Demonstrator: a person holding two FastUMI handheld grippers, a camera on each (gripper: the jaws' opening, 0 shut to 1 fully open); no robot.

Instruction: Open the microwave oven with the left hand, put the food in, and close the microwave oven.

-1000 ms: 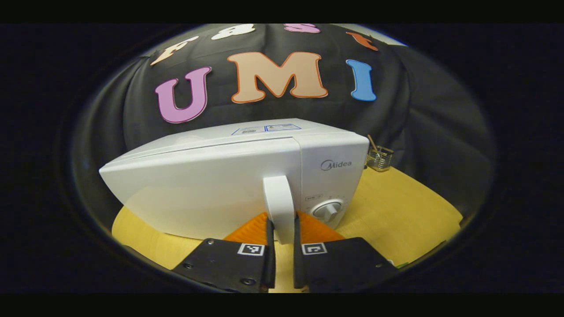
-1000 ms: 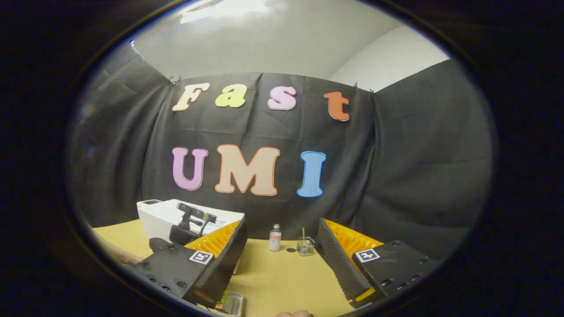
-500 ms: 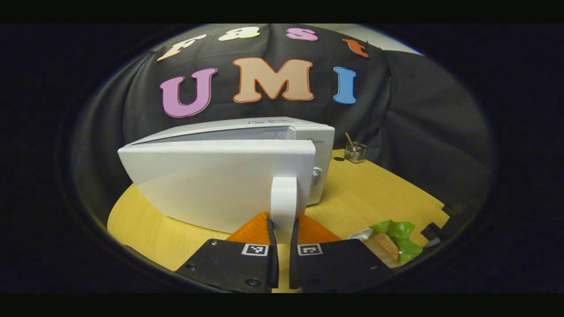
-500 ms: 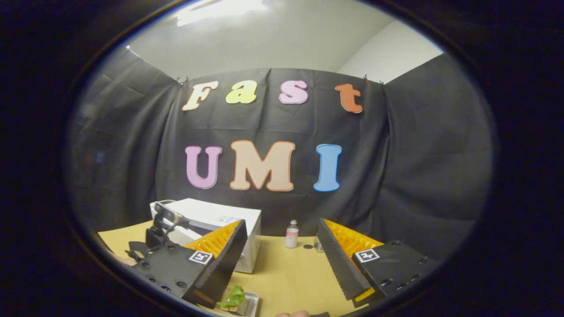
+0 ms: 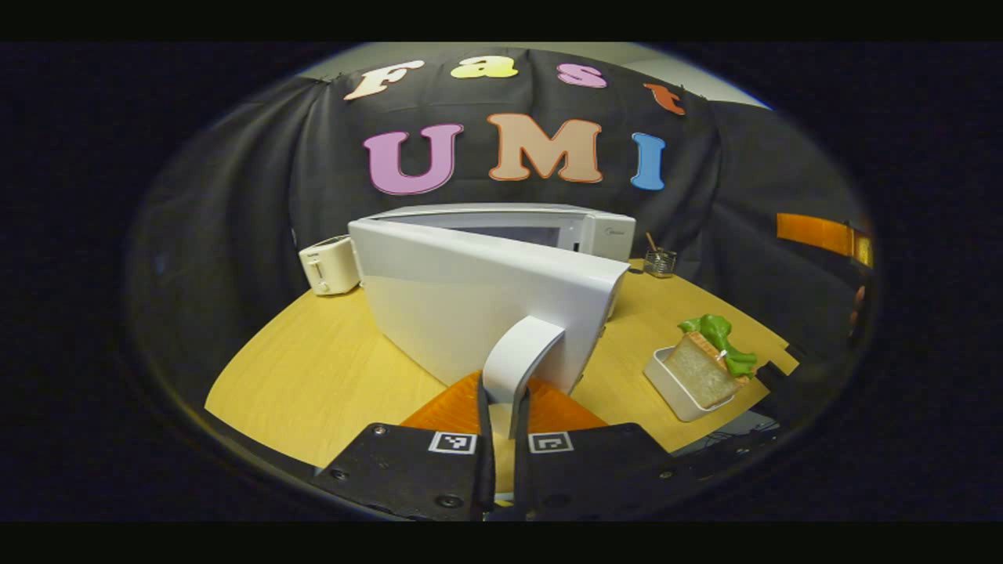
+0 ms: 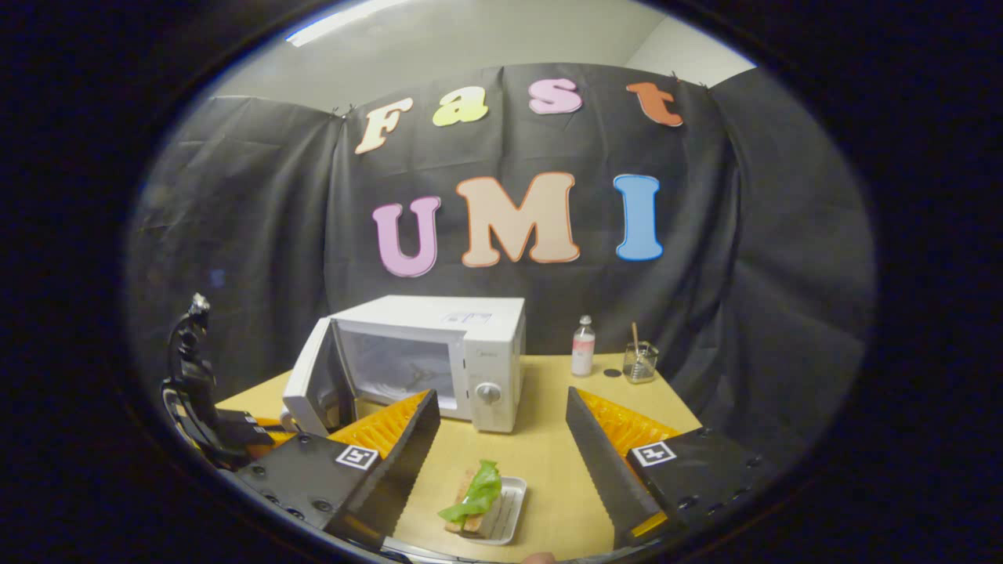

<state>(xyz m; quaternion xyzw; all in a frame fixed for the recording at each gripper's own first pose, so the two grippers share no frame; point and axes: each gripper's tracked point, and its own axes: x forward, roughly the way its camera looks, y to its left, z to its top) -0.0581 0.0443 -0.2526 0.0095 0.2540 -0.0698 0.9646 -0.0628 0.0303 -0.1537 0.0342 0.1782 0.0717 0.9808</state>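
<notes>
- Left gripper (image 5: 501, 407) pinches the door handle (image 5: 519, 352) of the microwave (image 6: 439, 356), 1 finger pressed on each side of the white bar.
- Door (image 5: 478, 298) stands swung well open, and the right gripper view looks into the lit, bare cavity.
- Right gripper (image 6: 501, 446) hangs above the table (image 5: 313, 376) with its fingers spread wide, gripping nothing.
- Food, a sandwich (image 6: 474, 501) of toast and green lettuce, sits in a small white tray (image 6: 509, 509) on the table in front of the microwave, below and between the right gripper's fingers.
- Writing: a small grey brand mark sits on the microwave front above the dial (image 6: 487, 393), too small to read; a sticker on top is also illegible.
- Toaster (image 5: 329, 266) stands left of the microwave; a bottle (image 6: 581, 347) and a glass jar (image 6: 639, 362) stand to its right.
</notes>
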